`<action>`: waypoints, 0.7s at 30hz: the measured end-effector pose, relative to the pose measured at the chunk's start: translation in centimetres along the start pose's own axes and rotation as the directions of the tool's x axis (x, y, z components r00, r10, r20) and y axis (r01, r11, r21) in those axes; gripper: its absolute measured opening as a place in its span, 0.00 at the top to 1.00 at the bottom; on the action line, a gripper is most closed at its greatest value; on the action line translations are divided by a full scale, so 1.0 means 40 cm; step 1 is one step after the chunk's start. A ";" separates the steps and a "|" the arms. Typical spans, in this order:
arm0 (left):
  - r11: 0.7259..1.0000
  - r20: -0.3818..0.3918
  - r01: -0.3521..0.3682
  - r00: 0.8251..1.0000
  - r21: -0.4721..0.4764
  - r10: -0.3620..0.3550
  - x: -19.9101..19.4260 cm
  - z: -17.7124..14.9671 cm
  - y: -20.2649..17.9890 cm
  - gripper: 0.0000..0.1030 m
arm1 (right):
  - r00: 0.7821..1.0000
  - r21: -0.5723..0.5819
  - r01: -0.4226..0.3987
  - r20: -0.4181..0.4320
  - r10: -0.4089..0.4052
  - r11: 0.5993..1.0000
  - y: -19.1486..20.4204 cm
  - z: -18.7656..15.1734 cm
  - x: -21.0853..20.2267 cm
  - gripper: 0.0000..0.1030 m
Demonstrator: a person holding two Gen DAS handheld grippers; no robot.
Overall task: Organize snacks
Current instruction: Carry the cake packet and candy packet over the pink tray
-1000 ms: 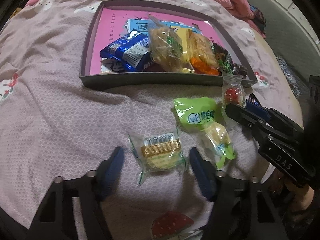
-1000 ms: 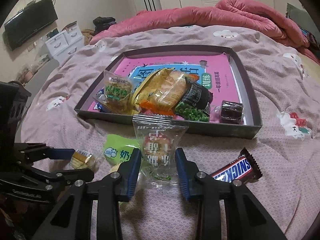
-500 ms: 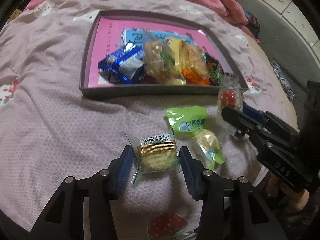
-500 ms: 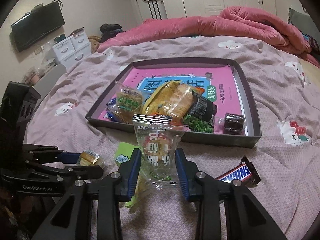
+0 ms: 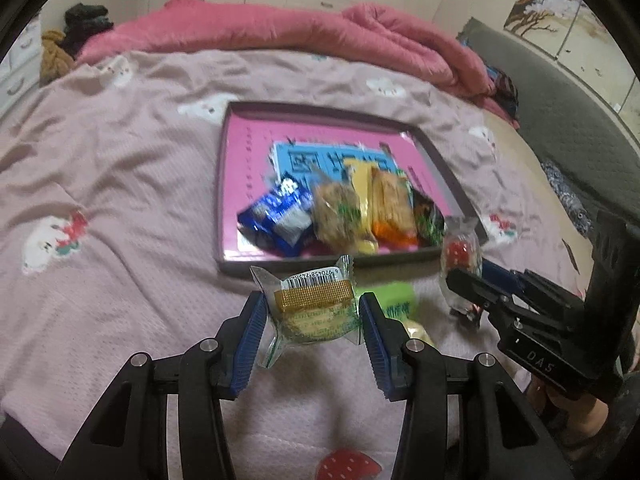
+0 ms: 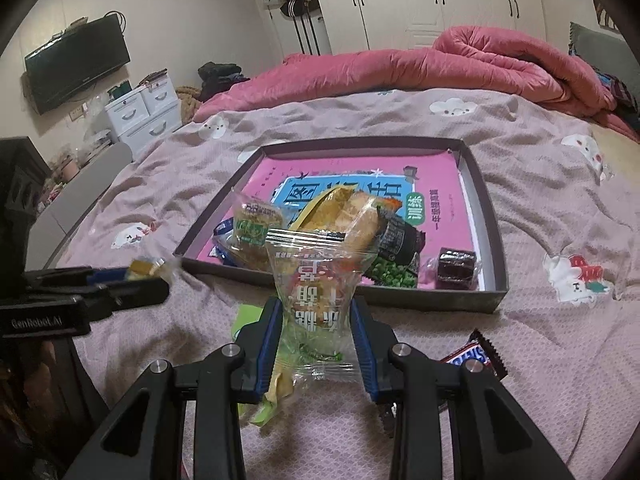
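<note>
Pink bedding (image 6: 540,216) is carrying a dark tray (image 6: 490,240) holding mixed snacks. We are holding the left gripper (image 5: 313,316) with fingers clamped on a gold-banded pastry packet (image 5: 310,312), raised before the tray. Our right gripper (image 6: 314,338) is pinching a clear red-printed packet (image 6: 314,280). A chocolate bar (image 6: 474,356) is lying beside it.

Warm, dim indoor light filled both views, with no hard shadows on the mauve patterned bedspread (image 5: 120,200). The left wrist view was motion-blurred — the snack packets in the shallow dark-rimmed cardboard tray (image 5: 222,184) smeared soft. The right wrist view stayed sharper, with glare on the clear crinkled plastic packet (image 6: 316,280). Fisheye bending curved both frames — black corners vignetted them
</note>
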State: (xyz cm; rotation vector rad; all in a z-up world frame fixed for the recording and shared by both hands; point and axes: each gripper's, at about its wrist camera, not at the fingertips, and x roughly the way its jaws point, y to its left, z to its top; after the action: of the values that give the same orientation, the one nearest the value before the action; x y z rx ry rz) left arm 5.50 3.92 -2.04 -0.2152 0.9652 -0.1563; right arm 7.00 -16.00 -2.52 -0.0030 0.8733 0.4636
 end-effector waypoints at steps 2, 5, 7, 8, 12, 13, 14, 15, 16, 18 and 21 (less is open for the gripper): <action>1.000 0.014 -0.007 1.000 -0.005 0.007 -0.006 0.005 0.009 0.52 | 1.000 0.006 0.002 0.003 -0.002 1.000 -0.004 0.002 -0.002 0.66; 1.000 0.032 -0.021 0.999 -0.013 0.021 -0.012 0.010 0.025 0.52 | 1.000 0.016 0.009 0.010 -0.009 1.000 -0.009 0.006 -0.005 0.66; 0.999 0.041 -0.031 0.999 -0.018 0.031 -0.015 0.014 0.033 0.52 | 1.000 0.016 0.019 0.018 -0.020 1.000 -0.013 0.010 -0.006 0.66; 0.999 0.046 -0.037 0.998 -0.020 0.038 -0.016 0.016 0.036 0.52 | 0.999 0.014 0.026 0.023 -0.027 1.000 -0.014 0.011 -0.008 0.66; 0.998 0.064 -0.050 0.997 -0.029 0.052 -0.016 0.024 0.047 0.52 | 0.998 0.020 0.041 0.041 -0.042 0.999 -0.024 0.020 -0.013 0.66; 0.998 0.071 -0.057 0.996 -0.029 0.059 -0.017 0.024 0.051 0.52 | 0.998 0.022 0.043 0.044 -0.044 0.999 -0.026 0.023 -0.014 0.66; 0.998 0.075 -0.061 0.995 -0.030 0.063 -0.018 0.026 0.053 0.52 | 0.998 0.024 0.048 0.047 -0.049 0.999 -0.028 0.025 -0.015 0.66; 0.998 0.078 -0.064 0.995 -0.030 0.066 -0.017 0.028 0.055 0.52 | 0.997 0.026 0.050 0.050 -0.051 0.998 -0.030 0.028 -0.015 0.66; 0.997 0.081 -0.067 0.994 -0.034 0.070 -0.016 0.030 0.058 0.52 | 0.997 0.028 0.051 0.053 -0.052 0.998 -0.031 0.028 -0.016 0.66; 0.997 0.085 -0.071 0.994 -0.040 0.074 -0.014 0.034 0.064 0.52 | 0.996 0.033 0.056 0.060 -0.058 0.998 -0.035 0.032 -0.018 0.66; 0.996 0.086 -0.076 0.993 -0.050 0.080 -0.009 0.040 0.071 0.52 | 0.996 0.040 0.062 0.066 -0.065 0.997 -0.041 0.039 -0.019 0.66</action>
State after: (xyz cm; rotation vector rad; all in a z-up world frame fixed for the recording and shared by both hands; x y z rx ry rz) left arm 6.74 6.91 -1.58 -0.2253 0.8891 -0.0525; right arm 8.38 -17.48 -1.25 0.0199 0.8134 0.3852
